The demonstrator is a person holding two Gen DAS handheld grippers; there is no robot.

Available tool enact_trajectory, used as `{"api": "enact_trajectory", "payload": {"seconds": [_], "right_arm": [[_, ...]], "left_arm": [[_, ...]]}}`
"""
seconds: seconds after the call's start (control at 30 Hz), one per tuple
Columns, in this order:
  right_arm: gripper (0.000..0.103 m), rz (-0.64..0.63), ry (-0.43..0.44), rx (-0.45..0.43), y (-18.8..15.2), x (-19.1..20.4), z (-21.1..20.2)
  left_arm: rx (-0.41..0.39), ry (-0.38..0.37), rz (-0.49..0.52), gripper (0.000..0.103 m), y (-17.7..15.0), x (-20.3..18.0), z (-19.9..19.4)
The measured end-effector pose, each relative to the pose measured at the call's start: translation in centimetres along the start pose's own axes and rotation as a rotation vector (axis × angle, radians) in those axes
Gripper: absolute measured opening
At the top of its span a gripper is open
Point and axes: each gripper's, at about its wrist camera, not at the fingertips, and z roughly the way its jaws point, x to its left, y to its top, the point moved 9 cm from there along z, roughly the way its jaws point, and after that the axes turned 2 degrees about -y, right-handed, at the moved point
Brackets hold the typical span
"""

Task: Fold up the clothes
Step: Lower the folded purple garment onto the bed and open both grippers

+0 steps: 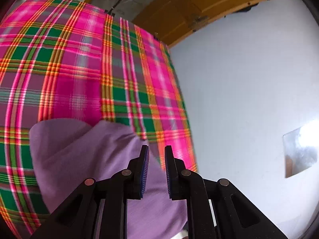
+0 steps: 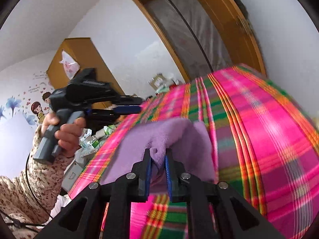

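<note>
Seen from the right wrist camera, at far left: a hand (image 2: 65,133) in a patterned sleeve (image 2: 39,179), gripping the handle of the left gripper (image 2: 129,105), raised clear of the bed and held level above its edge. From its own camera, left gripper (image 1: 156,169) with jaws apart, nothing between the blue pads, lilac garment (image 1: 83,155) lying beneath and beyond on the pink-and-green plaid bedcover (image 1: 79,59). Further right, right gripper (image 2: 158,171) clamped on a bunched edge of the lilac garment (image 2: 159,133), cloth lifted into a soft ridge over the plaid bedcover (image 2: 269,129). Behind, wooden door frame (image 2: 229,29) and white wall (image 2: 99,10). By appearance a fold mid-carry, one edge held up by the right alone; how many folds already lie in the cloth, impossible to tell. Next move likely calling for a steady pinch on the right, a free edge for the open left to take, and both edges laid flat and even.
</note>
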Motion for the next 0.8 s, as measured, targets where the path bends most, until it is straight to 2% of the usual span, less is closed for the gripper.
{"api": "enact_trajectory", "payload": {"seconds": [0.17,0.27,0.4,0.47,0.67,0.77,0.8], "right_arm": [[0.018,0.08,0.049,0.098,-1.5,-2.6,0.8],[0.021,0.107,0.112,0.155,-1.6,-3.1,1.5],[0.039,0.166,0.186,0.187,-0.4,-4.1,2.6],[0.041,0.195,0.224,0.203,0.2,-4.5,3.1],[0.042,0.243,0.24,0.308,1.3,-5.3,7.3],[0.041,0.286,0.281,0.368,1.6,-5.0,9.7],[0.028,0.287,0.28,0.38,1.7,-4.8,10.2]], "left_arm": [[-0.013,0.037,0.007,0.015,-1.5,2.9,-1.1],[-0.024,0.054,-0.013,0.015,-2.6,5.0,-2.0],[-0.053,0.044,-0.04,0.015,-4.0,7.1,-3.4],[-0.068,0.04,-0.04,0.015,-4.6,7.7,-4.1],[-0.074,0.021,-0.072,0.016,-5.7,9.3,-4.4],[-0.071,0.013,-0.079,0.018,-6.2,10.0,-4.7],[-0.073,0.019,-0.081,0.018,-6.3,10.3,-4.7]]}}
